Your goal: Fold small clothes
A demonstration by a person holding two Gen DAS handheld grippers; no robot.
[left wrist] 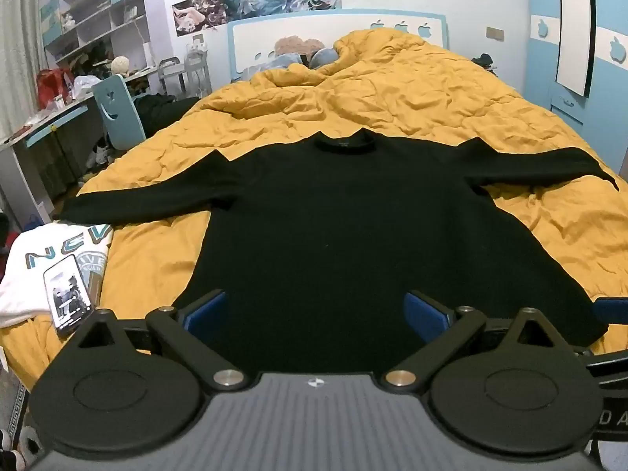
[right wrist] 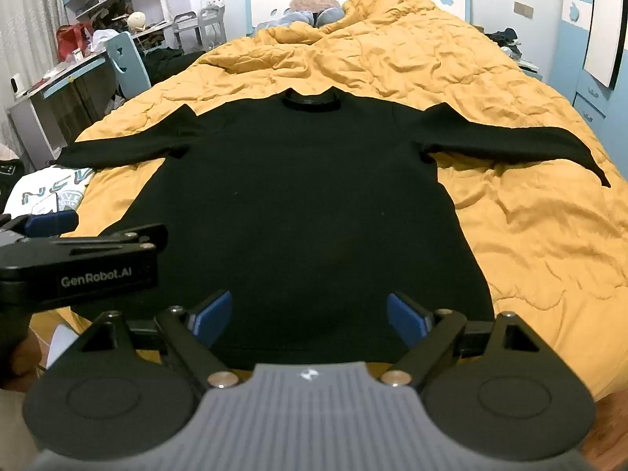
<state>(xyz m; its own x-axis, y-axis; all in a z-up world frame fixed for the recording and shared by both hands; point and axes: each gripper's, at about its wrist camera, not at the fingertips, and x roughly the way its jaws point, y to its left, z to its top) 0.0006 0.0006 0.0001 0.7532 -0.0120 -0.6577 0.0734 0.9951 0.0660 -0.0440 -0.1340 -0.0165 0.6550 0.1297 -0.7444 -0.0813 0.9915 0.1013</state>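
A black long-sleeved sweater (left wrist: 333, 227) lies flat on the yellow quilt (left wrist: 412, 98), collar (left wrist: 345, 142) away from me, both sleeves spread out to the sides. My left gripper (left wrist: 316, 312) is open and empty, just above the sweater's near hem. In the right wrist view the same sweater (right wrist: 298, 196) lies spread out. My right gripper (right wrist: 308, 316) is open and empty over the hem. The left gripper's body (right wrist: 78, 267) shows at the left of that view.
A white printed shirt (left wrist: 43, 271) with a phone (left wrist: 67, 294) on it lies at the bed's left edge. A desk (left wrist: 43, 125), a blue chair (left wrist: 117, 112) and shelves stand to the left. Pillows and the headboard (left wrist: 337, 35) are at the far end.
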